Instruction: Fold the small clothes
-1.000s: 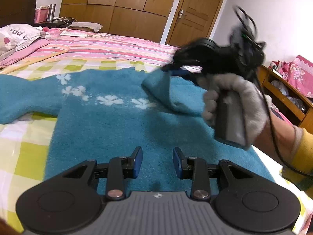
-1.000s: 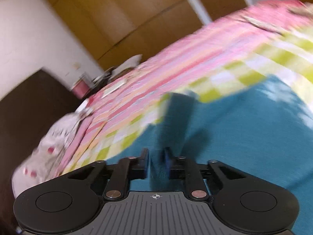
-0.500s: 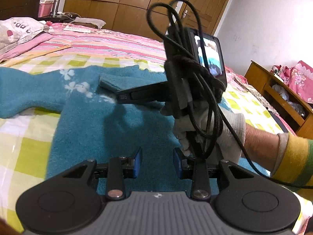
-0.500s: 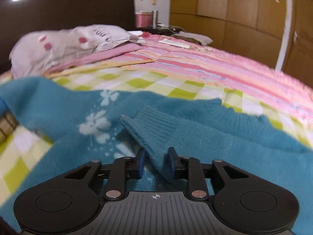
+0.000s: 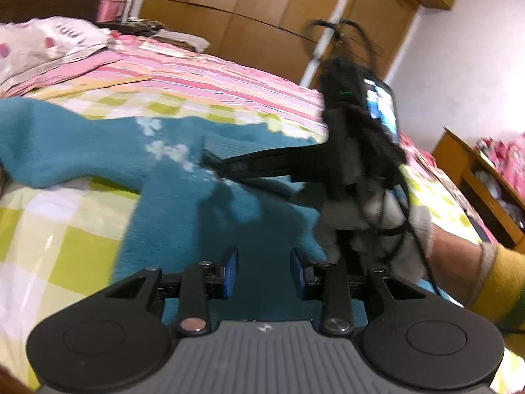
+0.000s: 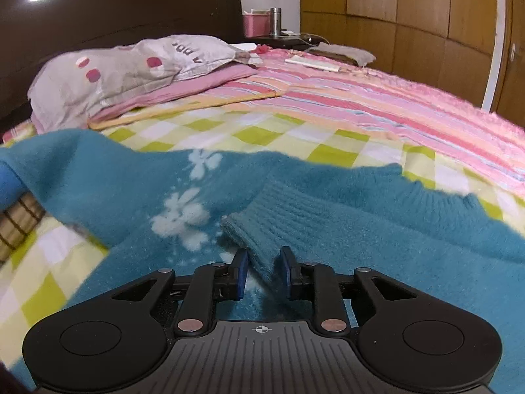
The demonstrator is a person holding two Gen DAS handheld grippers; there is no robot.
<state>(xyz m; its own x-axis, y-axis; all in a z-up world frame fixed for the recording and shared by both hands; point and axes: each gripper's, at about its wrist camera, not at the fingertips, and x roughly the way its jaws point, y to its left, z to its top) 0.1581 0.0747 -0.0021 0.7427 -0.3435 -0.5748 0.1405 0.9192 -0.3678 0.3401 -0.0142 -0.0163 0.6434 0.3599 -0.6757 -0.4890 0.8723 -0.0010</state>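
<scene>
**Sleeve cuff laid across the sweater body, right claw around it**

Right wrist view puts the right claw over the teal sweater, with the ribbed sleeve cuff running down between its blue pads. Its jaws have just been closing, and the cuff sits in the gap; the right pad looks to touch the knit, the left pad shows a sliver of daylight, so I read the claw as loosely around the cuff, not pinching it. My left claw hovers low over the sweater's lower body with its jaws apart and nothing between them.

My judgement is that the sleeve is being folded inward. To do this well I would set the cuff flat on the chest below the white flowers, keep the sleeve straight from the shoulder, then draw the claw back along its own line so the fuzzy knit does not drag.

Outward, the sweater lies spread on the checked bedspread, its other sleeve stretched left towards the bed's near edge. Open quilt lies beyond the collar; the pillow is well apart
</scene>
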